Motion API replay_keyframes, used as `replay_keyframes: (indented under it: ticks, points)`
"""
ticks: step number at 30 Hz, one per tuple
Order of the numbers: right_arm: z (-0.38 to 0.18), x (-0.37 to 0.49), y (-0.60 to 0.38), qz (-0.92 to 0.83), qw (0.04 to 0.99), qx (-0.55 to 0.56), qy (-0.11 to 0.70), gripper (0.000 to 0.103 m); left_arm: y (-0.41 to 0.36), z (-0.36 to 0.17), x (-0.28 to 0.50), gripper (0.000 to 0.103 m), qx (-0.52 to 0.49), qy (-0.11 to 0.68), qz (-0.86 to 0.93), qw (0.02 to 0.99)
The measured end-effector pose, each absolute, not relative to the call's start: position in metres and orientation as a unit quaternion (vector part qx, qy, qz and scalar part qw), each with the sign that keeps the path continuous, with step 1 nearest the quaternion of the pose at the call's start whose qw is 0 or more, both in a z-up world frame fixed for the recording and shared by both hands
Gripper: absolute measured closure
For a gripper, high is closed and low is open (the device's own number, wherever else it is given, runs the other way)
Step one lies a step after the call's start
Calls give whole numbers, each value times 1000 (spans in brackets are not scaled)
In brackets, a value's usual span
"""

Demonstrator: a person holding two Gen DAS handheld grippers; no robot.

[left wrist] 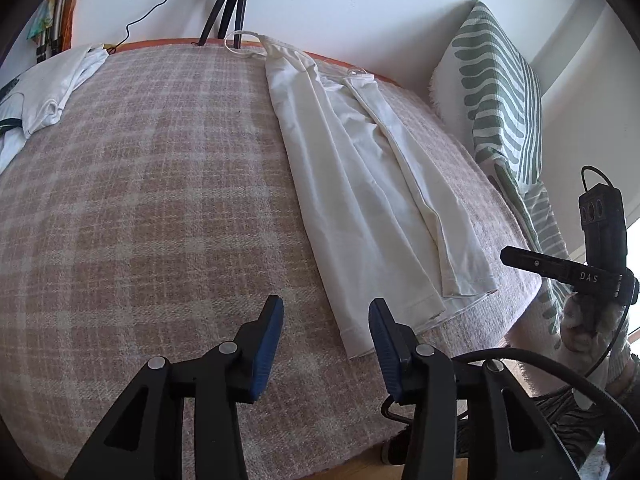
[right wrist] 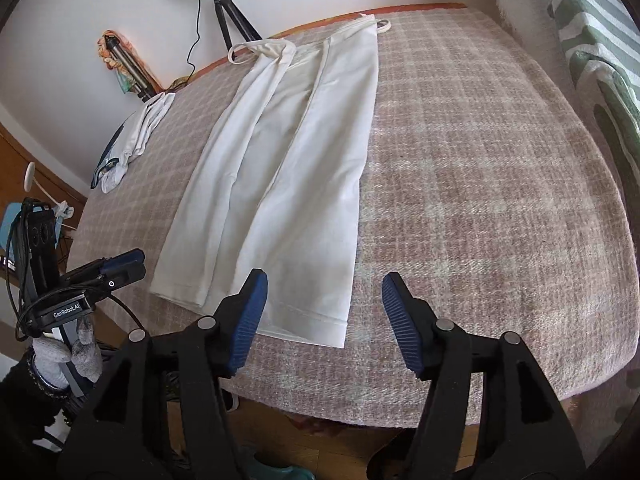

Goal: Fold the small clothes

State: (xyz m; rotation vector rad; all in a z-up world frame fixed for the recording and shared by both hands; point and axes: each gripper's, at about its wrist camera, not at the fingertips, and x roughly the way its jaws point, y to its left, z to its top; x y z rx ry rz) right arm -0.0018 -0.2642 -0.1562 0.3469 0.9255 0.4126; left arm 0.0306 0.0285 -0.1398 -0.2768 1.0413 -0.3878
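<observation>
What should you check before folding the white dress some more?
1. Left gripper jaws open: ok.
2. Right gripper jaws open: ok.
3. Both grippers holding nothing: ok.
4. White dress lying on the checked blanket with both long sides folded in: ok.
5. Near hem within the blanket's edge: ok.
6. Straps tucked in at the far end: not ok, they stick out.
</observation>
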Motion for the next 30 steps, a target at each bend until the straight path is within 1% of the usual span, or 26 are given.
replay_keyframes:
  ticks: [3, 4, 5, 6, 8, 9, 10, 11, 12, 13, 16, 19, 21, 24, 26, 30]
  points:
    - [-174, 3, -282, 211, 836, 220, 456, 40, 24, -147, 34, 61, -147, 508, -194, 826]
    - [-179, 5, -283, 216, 830, 227, 462, 47, 23, -147, 35, 61, -151, 508, -196, 825]
    - [-184, 6, -280, 223, 823, 232, 468, 50, 22, -147, 36, 63, -154, 507, -199, 825]
    - [-186, 7, -280, 229, 822, 232, 468, 52, 21, -148, 38, 71, -159, 510, -203, 821]
    - [-185, 6, -273, 238, 825, 223, 462, 52, 20, -153, 42, 78, -173, 516, -211, 812]
    - [-185, 8, -270, 244, 823, 221, 462, 58, 19, -154, 43, 87, -174, 517, -211, 811]
    - [-186, 9, -267, 252, 819, 223, 464, 64, 16, -154, 44, 90, -171, 517, -212, 811]
    - [-187, 10, -264, 258, 817, 221, 466, 69, 14, -154, 45, 96, -165, 517, -213, 813]
    - [-189, 11, -259, 264, 816, 213, 469, 82, 12, -153, 44, 101, -160, 514, -211, 816]
    - [-189, 11, -255, 264, 816, 203, 472, 93, 11, -151, 44, 102, -156, 510, -210, 819]
    - [-183, 6, -259, 257, 823, 192, 469, 97, 17, -141, 39, 103, -162, 501, -211, 824]
    - [-172, -3, -287, 271, 814, 255, 446, 98, 23, -130, 30, 103, -169, 489, -216, 828]
    - [-166, -8, -296, 274, 818, 265, 431, 98, 20, -131, 25, 103, -164, 486, -221, 830]
    - [-180, -5, -289, 260, 814, 243, 458, 98, 11, -148, 23, 103, -141, 504, -212, 826]
    - [-192, -1, -280, 246, 810, 223, 483, 98, 12, -159, 25, 103, -152, 517, -207, 817]
    - [-191, -1, -283, 256, 810, 226, 476, 98, 19, -150, 25, 103, -159, 506, -211, 821]
